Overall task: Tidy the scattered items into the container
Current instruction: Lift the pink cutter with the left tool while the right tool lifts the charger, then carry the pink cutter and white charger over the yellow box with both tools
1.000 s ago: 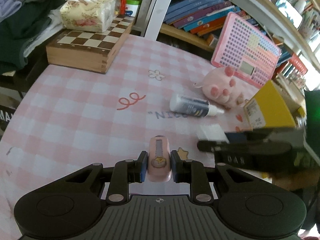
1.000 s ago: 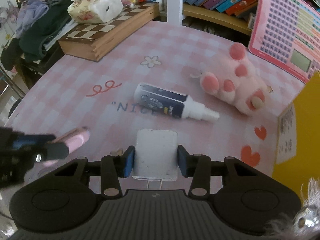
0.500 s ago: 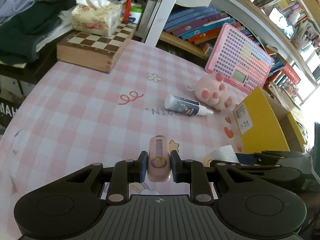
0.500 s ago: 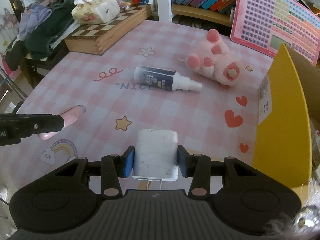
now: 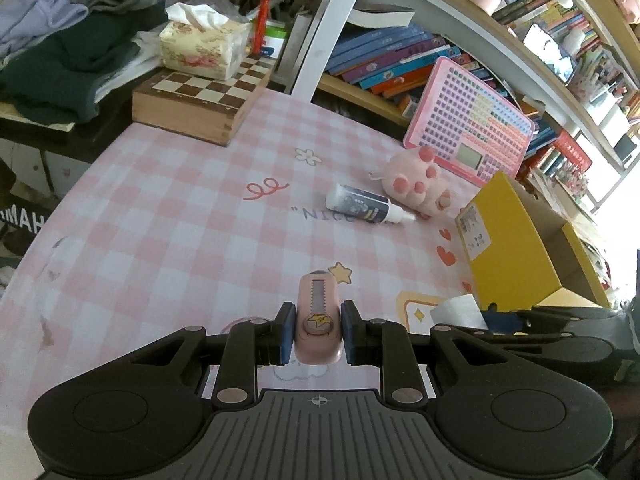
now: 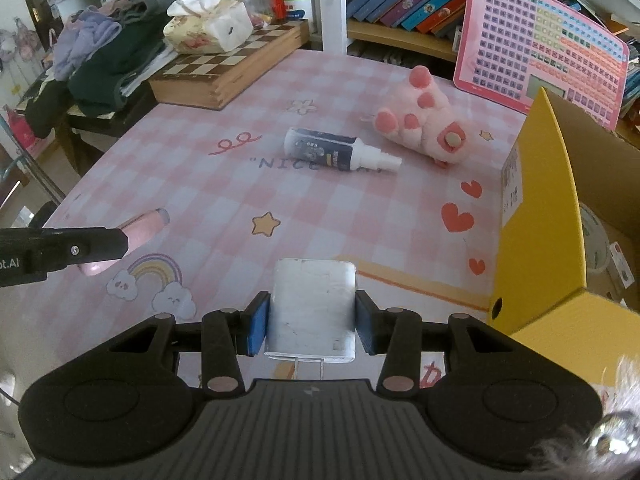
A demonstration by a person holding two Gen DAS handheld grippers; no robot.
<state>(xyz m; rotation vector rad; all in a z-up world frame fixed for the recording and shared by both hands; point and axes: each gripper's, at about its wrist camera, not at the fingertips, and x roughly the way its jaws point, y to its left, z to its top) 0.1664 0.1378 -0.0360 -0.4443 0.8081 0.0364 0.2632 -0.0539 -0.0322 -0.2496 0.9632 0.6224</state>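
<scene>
While both claws hang above the pink checked tablecloth (image 5: 168,216), each grips one item clear of the surface. L gripper (image 5: 315,334), closed tight w/ blue pads (image 5: 286,334) pressed on either side, holds a pink utility knife (image 5: 318,324) lengthwise, slider strip facing up. R gripper (image 6: 311,328) clamps a white charger block (image 6: 313,312), metal prongs pointing back toward the camera. Yellow cardboard box (image 6: 540,224), the container, stands open at the table's right edge, just beside the R gripper; something round lies inside, too cropped to identify. Still loose on the cloth: a dark-labelled spray bottle (image 6: 332,152) on its side, nozzle to the right, & a pink plush paw (image 6: 424,124) near it, between bottle & a pink keypad toy (image 6: 536,44) leaning on the bookshelf. At far left, a wooden chessboard box (image 5: 200,100) carries a floral tissue box (image 5: 200,50). Piled clothes (image 5: 68,52) sit off the table's left side.
</scene>
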